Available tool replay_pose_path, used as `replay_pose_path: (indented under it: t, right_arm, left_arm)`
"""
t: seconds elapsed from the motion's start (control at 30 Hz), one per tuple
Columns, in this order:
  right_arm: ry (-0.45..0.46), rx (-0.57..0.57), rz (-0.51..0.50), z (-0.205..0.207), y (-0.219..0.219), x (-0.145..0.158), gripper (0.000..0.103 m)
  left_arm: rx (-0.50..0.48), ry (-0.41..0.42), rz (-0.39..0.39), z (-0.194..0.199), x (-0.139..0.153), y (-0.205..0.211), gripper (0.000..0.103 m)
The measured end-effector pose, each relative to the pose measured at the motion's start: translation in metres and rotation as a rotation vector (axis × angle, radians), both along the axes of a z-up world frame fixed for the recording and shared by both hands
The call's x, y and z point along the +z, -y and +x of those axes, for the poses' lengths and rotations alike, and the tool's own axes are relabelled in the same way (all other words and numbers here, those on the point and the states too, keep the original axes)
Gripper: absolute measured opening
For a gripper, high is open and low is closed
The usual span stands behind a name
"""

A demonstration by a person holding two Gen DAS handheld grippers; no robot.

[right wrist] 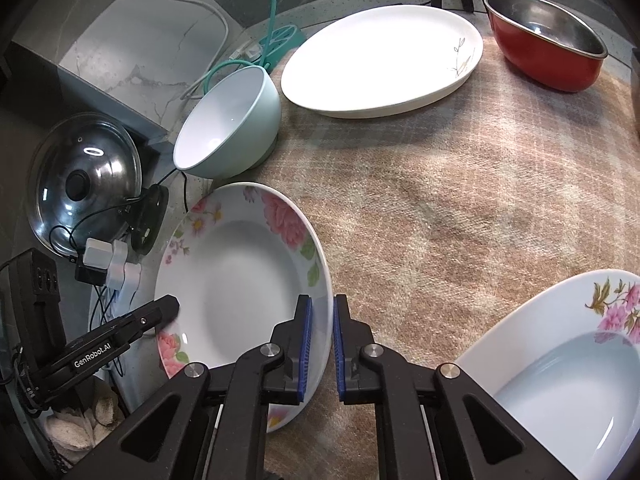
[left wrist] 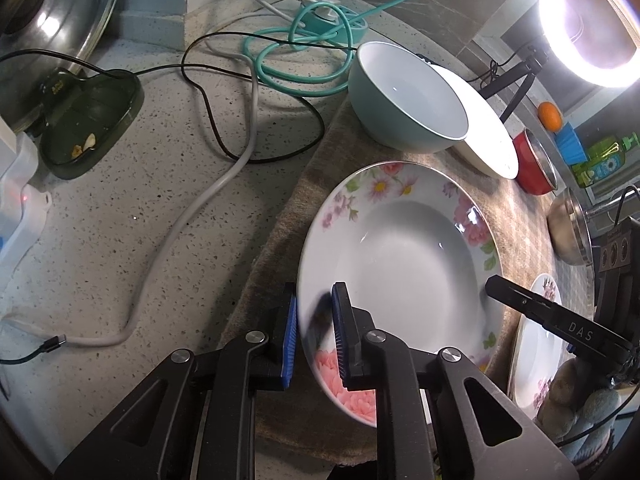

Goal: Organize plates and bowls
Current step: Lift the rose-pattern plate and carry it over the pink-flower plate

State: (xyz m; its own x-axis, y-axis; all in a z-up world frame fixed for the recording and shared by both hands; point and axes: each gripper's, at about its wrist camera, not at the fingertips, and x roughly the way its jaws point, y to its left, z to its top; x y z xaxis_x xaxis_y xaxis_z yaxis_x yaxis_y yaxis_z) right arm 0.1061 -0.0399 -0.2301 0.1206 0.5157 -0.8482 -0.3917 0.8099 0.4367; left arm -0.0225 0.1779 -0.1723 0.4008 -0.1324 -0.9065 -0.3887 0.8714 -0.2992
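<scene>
Glass lid: a round glass pot lid with a black knob (right wrist: 86, 188) leans at the far left, off the cloth, beside a tangle of cables (left wrist: 224, 92).
Left gripper: the left gripper (left wrist: 314, 336) is clamped on the near-left rim of the plate, one blue pad under the rim and one on top.
Floral soup plate: the deep white ceramic plate with pink flowers on its rim (left wrist: 400, 248) sits at the left edge of the brown checked cloth (right wrist: 460, 208), its left side raised a little in the left wrist view.
Right gripper: the right gripper (right wrist: 322, 340) pinches the same plate's right rim, its blue pads closed on the thin edge.
Handling: glazed ceramic, so stiff, fairly heavy, slick and breakable; the broad flat rim is the only real hold, and opposite-side grips look well balanced. I judge a level lift safest, since a tilt could let the glaze slide through the pads.
Mint bowl: a pale green ceramic bowl with a white inside (right wrist: 228, 132) stands just behind the plate.
Oval plate: a plain white oval plate (right wrist: 380, 60) lies further back.
Red bowl: a red enamel bowl with a steel inside (right wrist: 548, 40) is far right.
Second floral plate: another white flowered plate (right wrist: 560, 352) lies near right, apart from the held one.
</scene>
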Motion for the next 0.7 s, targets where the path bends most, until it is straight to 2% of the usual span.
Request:
replay_pose_path:
  t: [0.37, 0.7]
  right_arm:
    - [0.014, -0.027, 0.016, -0.006, 0.013, 0.011, 0.009]
    - [0.041, -0.069, 0.043, -0.014, 0.042, 0.032, 0.009]
  left_arm:
    - [-0.019, 0.027, 0.005, 0.001, 0.013, 0.009, 0.015]
    - [-0.062, 0.071, -0.001, 0.005, 0.032, 0.027, 0.015]
